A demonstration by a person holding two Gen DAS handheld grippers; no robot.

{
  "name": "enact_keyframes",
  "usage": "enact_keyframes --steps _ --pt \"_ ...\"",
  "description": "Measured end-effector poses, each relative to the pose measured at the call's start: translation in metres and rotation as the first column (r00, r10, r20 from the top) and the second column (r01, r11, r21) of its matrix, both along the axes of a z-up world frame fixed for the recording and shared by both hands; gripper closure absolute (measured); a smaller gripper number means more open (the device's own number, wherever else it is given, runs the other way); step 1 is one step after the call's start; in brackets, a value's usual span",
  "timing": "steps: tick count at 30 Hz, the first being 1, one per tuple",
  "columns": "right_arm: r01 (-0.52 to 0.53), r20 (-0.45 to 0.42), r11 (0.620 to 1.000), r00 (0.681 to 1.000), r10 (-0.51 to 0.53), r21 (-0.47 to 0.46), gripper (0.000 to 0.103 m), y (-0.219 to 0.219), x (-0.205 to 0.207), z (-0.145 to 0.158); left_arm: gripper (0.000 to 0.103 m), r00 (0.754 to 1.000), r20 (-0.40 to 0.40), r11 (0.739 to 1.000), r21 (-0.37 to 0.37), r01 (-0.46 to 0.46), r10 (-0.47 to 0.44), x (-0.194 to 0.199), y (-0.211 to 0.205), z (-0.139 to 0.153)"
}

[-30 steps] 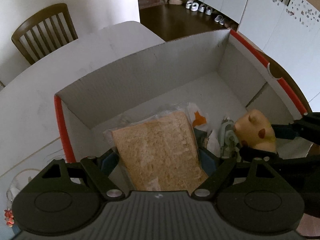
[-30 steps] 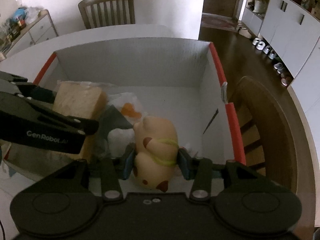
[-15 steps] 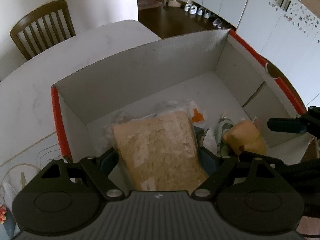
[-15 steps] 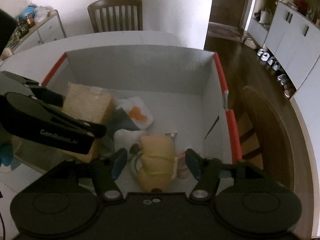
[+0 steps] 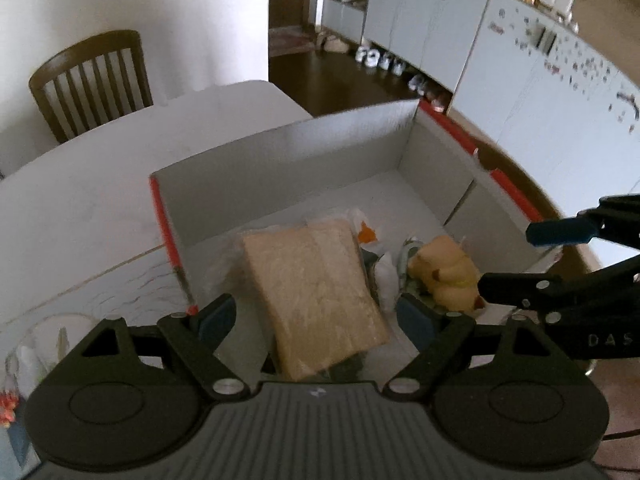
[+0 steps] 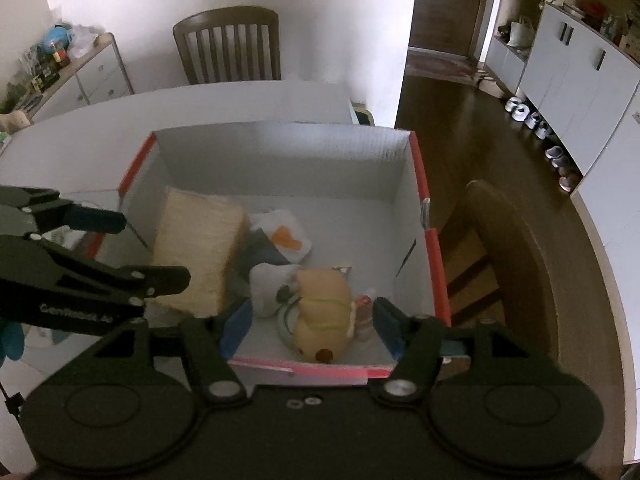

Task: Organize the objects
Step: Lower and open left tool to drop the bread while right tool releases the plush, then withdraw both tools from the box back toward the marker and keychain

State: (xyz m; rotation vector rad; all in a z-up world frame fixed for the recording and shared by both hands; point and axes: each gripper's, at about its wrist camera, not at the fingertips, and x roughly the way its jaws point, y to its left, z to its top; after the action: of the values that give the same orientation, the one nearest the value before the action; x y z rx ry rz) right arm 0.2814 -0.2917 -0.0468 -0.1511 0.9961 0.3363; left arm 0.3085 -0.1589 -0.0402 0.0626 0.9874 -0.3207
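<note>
Centre frame: bagged bread (image 5: 316, 292), light and crushable, so I grip its edges; both grippers' fingers are spread, holding nothing.

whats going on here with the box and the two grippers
A person is packing things into a white box with red edges. Both the left hand-held gripper and the right hand-held gripper are open above it. The wrapped bread and the yellow plush toy lie inside, beside some small packets.
</note>
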Motion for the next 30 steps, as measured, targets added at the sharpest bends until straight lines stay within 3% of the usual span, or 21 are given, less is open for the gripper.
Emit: enact_keyframes --steps 3,14,28,30 --pt "-0.011 0.017 1.0 1.0 0.012 -0.014 0.036 0.006 -0.008 0.01 0.016 0.999 0.029 0.998 -0.056 -0.028 0.03 -0.012 0.013 0.014" --pt "-0.09 0.064 0.996 0.994 0.09 -0.002 0.027 0.044 -0.039 0.045 0.016 0.985 0.113 0.984 -0.136 -0.111 0.127 -0.053 0.071 0.053" --pt "-0.182 0.091 0.983 0.979 0.18 0.014 0.021 0.134 -0.064 0.062 0.015 0.966 0.12 0.967 -0.145 -0.209 0.227 -0.097 0.178 0.062" --pt "-0.192 0.094 0.981 0.977 0.189 0.02 0.02 0.147 -0.067 0.062 0.007 0.966 0.117 0.967 -0.141 -0.212 0.229 -0.102 0.195 0.06"
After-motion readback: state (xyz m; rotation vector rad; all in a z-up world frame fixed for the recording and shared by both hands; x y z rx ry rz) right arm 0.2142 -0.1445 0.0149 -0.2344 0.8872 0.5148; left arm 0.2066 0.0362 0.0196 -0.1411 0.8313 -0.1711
